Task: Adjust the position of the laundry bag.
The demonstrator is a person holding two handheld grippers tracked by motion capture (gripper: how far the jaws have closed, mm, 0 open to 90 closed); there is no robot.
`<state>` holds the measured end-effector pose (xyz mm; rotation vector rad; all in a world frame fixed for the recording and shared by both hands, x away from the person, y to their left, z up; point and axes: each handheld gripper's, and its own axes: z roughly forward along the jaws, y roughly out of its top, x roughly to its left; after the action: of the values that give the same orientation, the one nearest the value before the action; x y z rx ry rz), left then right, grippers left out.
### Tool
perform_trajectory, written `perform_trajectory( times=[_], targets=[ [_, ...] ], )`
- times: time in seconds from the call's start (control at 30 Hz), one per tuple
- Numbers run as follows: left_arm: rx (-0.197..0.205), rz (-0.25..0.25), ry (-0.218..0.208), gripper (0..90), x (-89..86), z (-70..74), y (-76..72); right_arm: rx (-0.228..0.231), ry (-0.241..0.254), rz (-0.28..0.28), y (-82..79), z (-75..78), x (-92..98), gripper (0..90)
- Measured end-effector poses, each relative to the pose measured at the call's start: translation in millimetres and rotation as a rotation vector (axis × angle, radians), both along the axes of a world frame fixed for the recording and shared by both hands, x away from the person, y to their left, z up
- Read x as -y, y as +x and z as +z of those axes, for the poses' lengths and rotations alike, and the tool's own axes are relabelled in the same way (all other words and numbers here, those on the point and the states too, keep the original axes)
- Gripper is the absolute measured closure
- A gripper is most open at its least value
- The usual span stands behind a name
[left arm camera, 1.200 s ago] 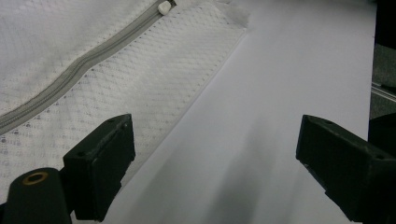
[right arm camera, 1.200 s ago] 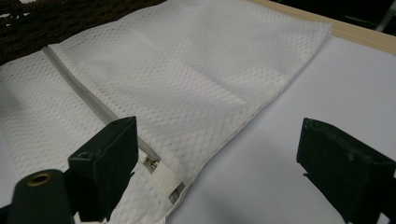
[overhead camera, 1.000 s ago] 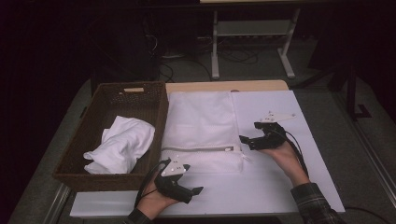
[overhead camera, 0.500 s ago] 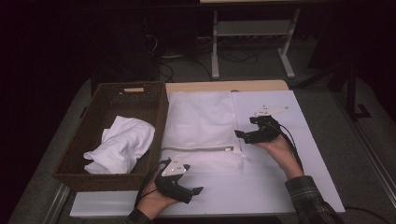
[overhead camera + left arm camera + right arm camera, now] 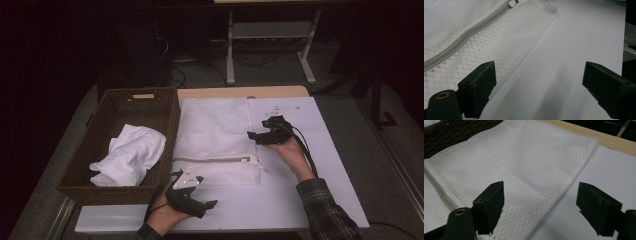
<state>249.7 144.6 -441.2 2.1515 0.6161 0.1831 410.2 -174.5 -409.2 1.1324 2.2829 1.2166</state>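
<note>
One white mesh laundry bag (image 5: 215, 132) with a grey zipper (image 5: 210, 160) lies flat in the middle of the white table sheet (image 5: 310, 200), just right of the brown wicker basket (image 5: 100, 130). Compared w/ a second ago, the right gripper (image 5: 252, 136) has moved left to the bag's right edge, and its jaws have just been closing a bit; they stand wide, straddling that edge, nothing pinched yet. So prob. a grab of the side hem is coming. The left gripper (image 5: 210, 204) stays near the bag's near edge, jaws wide open, empty. The bag looks thin, smooth and zipped nearly shut. A crumpled white cloth (image 5: 130, 155) sits in the basket.
</note>
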Motion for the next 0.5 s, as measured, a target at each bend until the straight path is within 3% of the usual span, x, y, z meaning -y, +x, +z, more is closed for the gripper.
perform_trajectory(
  times=[0.13, 0.27, 0.4, 0.43, 0.5],
  targets=[
    [0.0, 0.001, -0.003, 11.3, -0.1, 0.1, -0.2, 0.001, -0.008, -0.007, 3.1, -0.1, -1.0, 26.3],
    [0.002, 0.001, -0.008, 11.3, -0.2, 0.6, -0.5, -0.024, -0.022, -0.013, 16.3, -6.5, -5.1, 39.4],
    [0.002, 0.0, -0.01, 11.3, -0.4, 0.6, 0.0, -0.024, -0.019, -0.015, 17.7, -7.6, -5.2, 40.8],
    [0.001, -0.001, -0.01, 11.3, -0.3, 0.5, 0.0, -0.019, -0.017, -0.024, 20.7, -11.2, -5.8, 46.9],
    [0.001, 0.001, -0.012, 11.3, -0.4, 0.6, -0.1, -0.019, -0.01, -0.033, 23.1, -14.2, -5.4, 50.1]
  ],
)
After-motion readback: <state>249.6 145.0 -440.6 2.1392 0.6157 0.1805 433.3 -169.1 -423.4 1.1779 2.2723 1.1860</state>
